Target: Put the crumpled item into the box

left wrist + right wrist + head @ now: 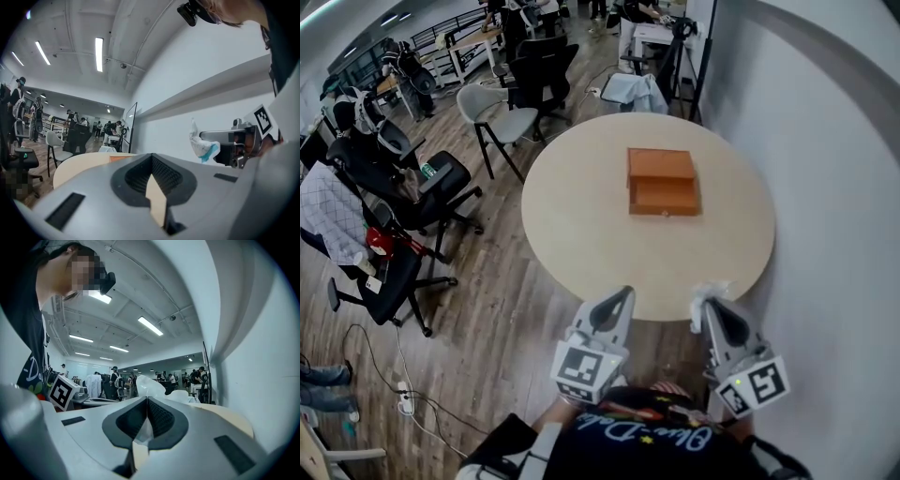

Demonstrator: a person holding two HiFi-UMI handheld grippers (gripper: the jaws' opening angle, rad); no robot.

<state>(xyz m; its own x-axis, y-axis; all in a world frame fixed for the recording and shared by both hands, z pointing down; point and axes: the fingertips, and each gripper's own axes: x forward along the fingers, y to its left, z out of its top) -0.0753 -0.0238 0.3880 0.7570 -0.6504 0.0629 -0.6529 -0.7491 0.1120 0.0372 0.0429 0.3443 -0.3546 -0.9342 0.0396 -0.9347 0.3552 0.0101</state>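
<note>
You hold the left gripper point(622, 296) and right gripper point(713, 304) low at the worktop's point(581, 220) near edge, pointing forward. The right fingers point(165, 420) are clamped on the crumpled item point(701, 302), and the left fingers point(165, 175) are together with nothing between them. The box point(662, 181) sits mid-worktop, well apart; the fingers hide the item's lower part.

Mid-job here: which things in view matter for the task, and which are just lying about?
Job: crumpled item, pinched in the right tongs; box; round table.
Lying about: grey chair; black office chairs; power strip.

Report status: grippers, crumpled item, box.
Left gripper shut, empty. Right gripper shut on crumpled item, at table's near edge. Box mid-table, item not in. Nothing between.
</note>
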